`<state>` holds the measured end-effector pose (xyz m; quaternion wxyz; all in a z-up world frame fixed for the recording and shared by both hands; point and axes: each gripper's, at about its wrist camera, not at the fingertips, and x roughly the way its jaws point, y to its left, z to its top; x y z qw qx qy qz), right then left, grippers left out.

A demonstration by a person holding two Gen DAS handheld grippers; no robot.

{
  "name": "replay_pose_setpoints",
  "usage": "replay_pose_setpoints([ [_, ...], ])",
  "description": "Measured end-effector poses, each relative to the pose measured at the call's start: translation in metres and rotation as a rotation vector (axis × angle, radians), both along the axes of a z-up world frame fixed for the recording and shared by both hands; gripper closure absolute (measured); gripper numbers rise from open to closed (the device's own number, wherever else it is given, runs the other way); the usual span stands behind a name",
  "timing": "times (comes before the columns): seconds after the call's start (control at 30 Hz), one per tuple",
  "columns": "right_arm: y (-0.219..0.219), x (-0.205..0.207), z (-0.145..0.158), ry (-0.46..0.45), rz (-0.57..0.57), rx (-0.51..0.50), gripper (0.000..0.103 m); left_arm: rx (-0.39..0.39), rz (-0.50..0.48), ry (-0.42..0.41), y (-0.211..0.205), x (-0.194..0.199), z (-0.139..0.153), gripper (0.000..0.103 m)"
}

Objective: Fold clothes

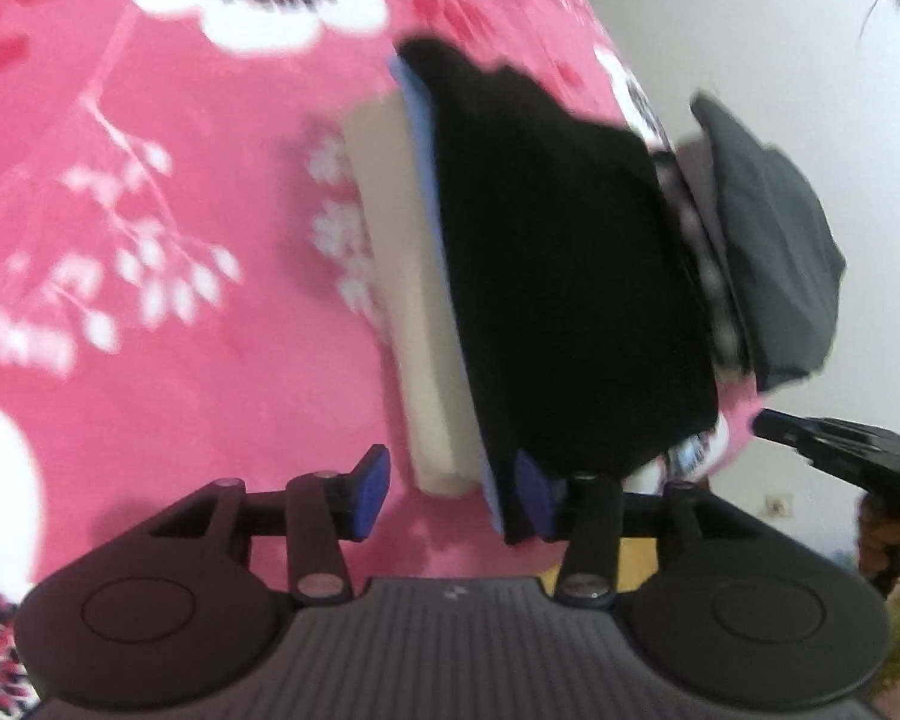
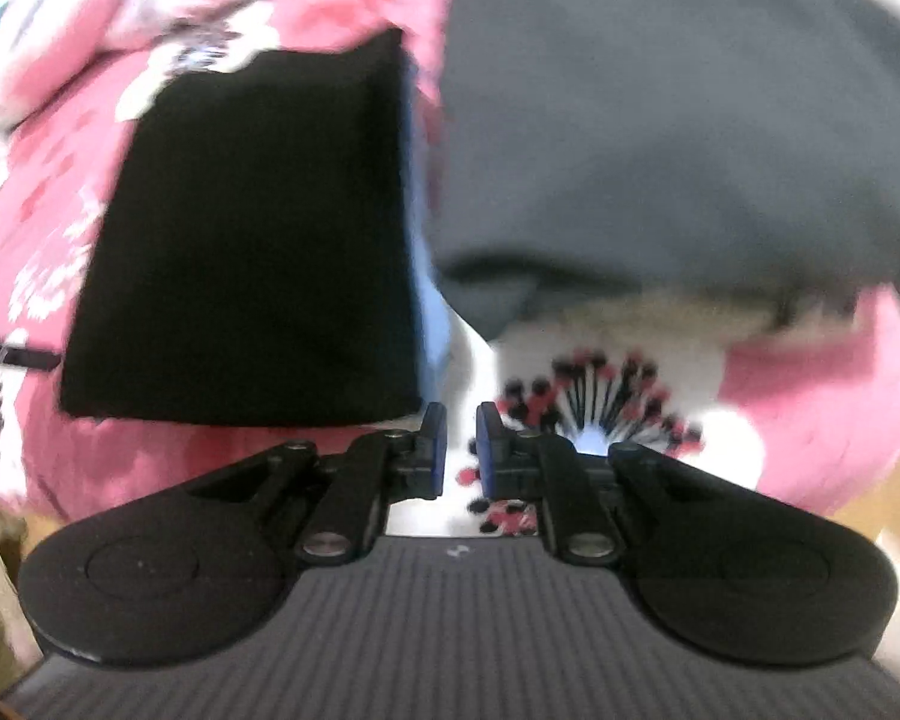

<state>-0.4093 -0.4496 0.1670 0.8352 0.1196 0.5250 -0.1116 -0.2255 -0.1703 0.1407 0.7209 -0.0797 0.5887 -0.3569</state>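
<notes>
Fingers first, left wrist view: our left gripper (image 1: 456, 495) has its jaws spread wide, w/ blue pads (image 1: 372, 483) well apart and nothing clamped between them. The right-hand pad sits against the near edge of a folded black garment (image 1: 564, 276), touching or just under it; we can't tell which, pic is blurry. That black piece tops a neat stack: a light blue garment (image 1: 426, 138) shows as a thin edge beneath it, and a beige folded piece (image 1: 414, 324) pokes out on the left side. Stack lies on a pink floral bedspread (image 1: 180, 192), near its right edge. Just beyond the stack, at the edge of the bedspread, we see a dark grey garment (image 1: 774, 252), loosely bunched, not folded flat. Our right gripper (image 1: 834, 450) shows at far right, off the bed edge; its state is not readable from this side.

Right wrist view: our right gripper (image 2: 456, 450) has its pads nearly together, only a slim gap, holding nothing. It hovers over a white flower on the bedspread (image 2: 810, 396). Black folded piece (image 2: 252, 252) lies ahead-left, w/ the blue edge (image 2: 429, 312) along its right side. Dark grey garment (image 2: 660, 132) fills the upper right, just beside the stack, its near hem drooping in a rumpled fold.
</notes>
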Motion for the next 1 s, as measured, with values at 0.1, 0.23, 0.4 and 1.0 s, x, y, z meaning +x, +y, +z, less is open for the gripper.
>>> replay_pose_setpoints([
  [0.1, 0.019, 0.034, 0.017, -0.106, 0.126, -0.037, 0.094, -0.023, -0.022, -0.044, -0.007, -0.002, 0.006, 0.062],
  [0.23, 0.047, 0.091, 0.002, -0.186, 0.26, -0.087, 0.095, -0.104, -0.119, -0.03, -0.036, -0.011, -0.006, 0.066],
  [0.4, 0.043, 0.13, -0.053, 0.003, 0.249, -0.223, 0.102, -0.142, -0.086, 0.035, -0.039, -0.013, -0.041, 0.077],
  [1.0, 0.065, 0.219, -0.03, 0.002, 0.26, -0.528, 0.103, -0.2, -0.139, 0.03, -0.031, -0.01, -0.052, 0.078],
])
